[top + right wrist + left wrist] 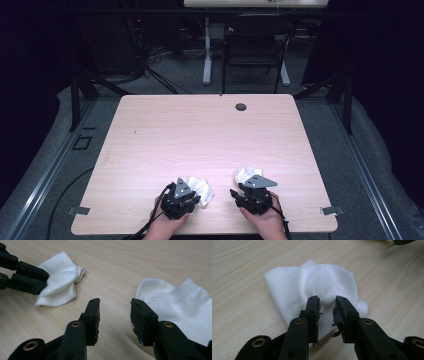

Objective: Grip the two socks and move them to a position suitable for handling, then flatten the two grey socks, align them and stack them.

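At the near edge of the counter point(150, 150) two hands come in, each bearing a gripper. The left gripper point(327, 306) sits near the middle of that edge, its jaws a little apart over a bunched white sock point(312, 287); cloth humps up between the jaw tips, but whether the pads pinch it is hard to make out. In the high view this left sock point(202, 190) peeps out just beyond the gripper, mostly covered by it, so its long axis cannot be read there. The right gripper view shows it from the side, folded, its free end pointing away from the left gripper's jaws.

The right gripper point(115, 312) stands with jaws well apart over bare wood, clamped on nothing. Just beside its right jaw lies the second sock point(180, 305), ribbed cuff up and away, its lower part cut off by the jaw. The high view places this sock point(247, 175) just beyond that gripper.

Farther off, a small round grommet point(241, 107) sits near the far edge.
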Demonstrator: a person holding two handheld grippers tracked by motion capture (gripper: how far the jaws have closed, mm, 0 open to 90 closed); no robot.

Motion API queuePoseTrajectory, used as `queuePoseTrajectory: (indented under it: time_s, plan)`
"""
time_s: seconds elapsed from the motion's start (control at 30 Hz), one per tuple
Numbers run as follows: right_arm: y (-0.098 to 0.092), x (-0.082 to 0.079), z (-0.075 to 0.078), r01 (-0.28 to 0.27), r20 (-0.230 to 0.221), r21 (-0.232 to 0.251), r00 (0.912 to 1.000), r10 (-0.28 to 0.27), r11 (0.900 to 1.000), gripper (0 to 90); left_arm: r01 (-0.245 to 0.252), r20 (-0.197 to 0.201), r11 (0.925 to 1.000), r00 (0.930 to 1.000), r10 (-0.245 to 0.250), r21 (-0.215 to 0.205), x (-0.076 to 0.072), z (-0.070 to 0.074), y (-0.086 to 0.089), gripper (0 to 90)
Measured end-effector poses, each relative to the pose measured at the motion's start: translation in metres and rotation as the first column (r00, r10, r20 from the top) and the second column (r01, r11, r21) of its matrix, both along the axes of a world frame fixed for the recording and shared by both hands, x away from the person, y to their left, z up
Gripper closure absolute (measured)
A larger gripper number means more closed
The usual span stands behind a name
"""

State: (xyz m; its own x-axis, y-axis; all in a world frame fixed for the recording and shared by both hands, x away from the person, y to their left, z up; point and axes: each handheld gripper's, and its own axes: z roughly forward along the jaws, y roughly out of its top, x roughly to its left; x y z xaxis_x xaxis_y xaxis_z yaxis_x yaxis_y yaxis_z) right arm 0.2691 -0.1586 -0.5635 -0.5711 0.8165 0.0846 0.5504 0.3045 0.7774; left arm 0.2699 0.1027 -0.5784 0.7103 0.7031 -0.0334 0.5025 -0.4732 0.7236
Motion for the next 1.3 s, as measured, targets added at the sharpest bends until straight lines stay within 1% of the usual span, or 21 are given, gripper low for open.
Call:
queuePoseTrajectory:
  time_s: [0.1, 0.13, 0.2, 0.23, 0.27, 0.3, 0.37, 0.4, 0.43, 0.53, 0.57, 0.77, 0.8, 0.87, 0.9, 1.03, 1.07, 1.17, 1.2, 1.23, 1.3]
  plan:
    - [0.001, 0.000, -0.001, -0.003, -0.001, -0.005, 1.0000, 0.003, 1.000, 59.3, 0.010, -0.006, 0.9999, 0.9999, -0.010, -0.001, 0.000, 0.001, -0.001, 71.7]
    - [0.003, 0.000, -0.001, -0.006, -0.004, -0.009, 1.0000, 0.006, 1.000, 59.2, 0.009, -0.013, 0.9999, 0.9999, -0.009, -0.011, 0.000, 0.000, -0.003, 71.7]
    - [0.003, 0.000, 0.000, -0.008, -0.001, -0.008, 1.0000, 0.008, 1.000, 59.1, 0.011, -0.012, 0.9998, 0.9999, -0.011, -0.014, 0.000, 0.000, -0.003, 71.4]
    - [0.004, 0.000, 0.000, -0.009, 0.004, -0.008, 1.0000, 0.009, 1.000, 58.4, 0.011, -0.020, 0.9996, 0.9997, -0.012, -0.028, 0.000, 0.001, -0.005, 70.8]
    - [0.004, 0.000, 0.000, -0.009, 0.004, -0.008, 1.0000, 0.009, 1.000, 58.4, 0.011, -0.020, 0.9996, 0.9997, -0.012, -0.028, 0.000, 0.001, -0.005, 69.7]
    - [0.005, 0.001, 0.001, -0.007, 0.002, -0.011, 1.0000, 0.007, 1.000, 58.0, 0.024, -0.005, 0.9994, 0.9997, -0.024, -0.027, 0.001, 0.004, -0.005, 68.7]
    - [0.006, 0.001, 0.000, -0.006, -0.001, -0.017, 1.0000, 0.006, 1.000, 57.8, 0.025, 0.002, 0.9993, 0.9997, -0.025, -0.026, 0.002, 0.005, -0.004, 67.3]
    - [0.006, 0.002, 0.000, -0.009, 0.000, -0.021, 1.0000, 0.009, 1.000, 57.8, 0.024, 0.005, 0.9990, 0.9997, -0.024, -0.038, 0.003, 0.008, -0.004, 66.9]
    - [0.006, 0.002, 0.000, -0.009, 0.000, -0.021, 1.0000, 0.009, 1.000, 57.8, 0.024, 0.005, 0.9990, 0.9997, -0.024, -0.038, 0.003, 0.008, -0.004, 66.3]
    - [0.007, 0.001, 0.000, -0.008, 0.006, -0.023, 0.9999, 0.009, 1.000, 57.9, 0.018, 0.025, 0.9990, 0.9995, -0.017, -0.041, 0.003, 0.012, -0.004, 65.8]
    - [0.007, 0.001, 0.001, -0.009, 0.009, -0.018, 0.9999, 0.009, 1.000, 58.3, 0.021, 0.027, 0.9985, 0.9995, -0.019, -0.050, 0.003, 0.013, -0.004, 64.9]
    - [0.004, 0.001, 0.002, 0.001, 0.013, -0.011, 0.9999, -0.001, 1.000, 58.6, 0.038, 0.026, 0.9982, 0.9990, -0.037, -0.046, 0.000, 0.014, -0.010, 64.4]
    - [0.003, 0.001, 0.002, 0.003, 0.013, -0.008, 0.9999, -0.003, 1.000, 58.6, 0.039, 0.021, 0.9981, 0.9991, -0.038, -0.047, -0.001, 0.014, -0.012, 64.4]
    - [0.001, 0.001, 0.003, 0.009, 0.014, -0.005, 0.9999, -0.009, 1.000, 58.6, 0.056, 0.029, 0.9980, 0.9981, -0.055, -0.030, -0.003, 0.013, -0.019, 64.2]
    - [0.000, 0.001, 0.003, 0.011, 0.015, -0.004, 0.9998, -0.011, 1.000, 58.6, 0.056, 0.029, 0.9980, 0.9981, -0.055, -0.030, -0.003, 0.013, -0.019, 64.1]
    - [-0.001, 0.001, 0.003, 0.018, 0.018, 0.007, 0.9997, -0.018, 1.000, 58.6, 0.064, 0.036, 0.9978, 0.9973, -0.064, -0.015, -0.004, 0.011, -0.031, 64.0]
    - [-0.001, 0.001, 0.004, 0.023, 0.019, 0.009, 0.9996, -0.023, 1.000, 58.6, 0.058, 0.042, 0.9982, 0.9974, -0.058, -0.010, -0.004, 0.010, -0.034, 64.3]
    - [-0.003, 0.001, 0.004, 0.022, 0.023, 0.012, 0.9995, -0.022, 1.000, 58.6, 0.052, 0.030, 0.9986, 0.9982, -0.052, 0.014, -0.001, 0.004, -0.039, 68.9]
    - [-0.003, 0.001, 0.004, 0.022, 0.023, 0.012, 0.9995, -0.022, 1.000, 58.6, 0.052, 0.034, 0.9982, 0.9980, -0.053, 0.030, -0.001, 0.002, -0.040, 68.9]
    - [-0.003, 0.001, 0.004, 0.024, 0.023, 0.012, 0.9994, -0.024, 1.000, 58.6, 0.047, 0.041, 0.9981, 0.9979, -0.049, 0.041, 0.000, 0.001, -0.041, 71.1]
    - [-0.004, 0.001, 0.004, 0.022, 0.021, 0.013, 0.9995, -0.022, 1.000, 58.6, 0.048, 0.041, 0.9982, 0.9980, -0.049, 0.037, 0.000, 0.000, -0.040, 74.4]
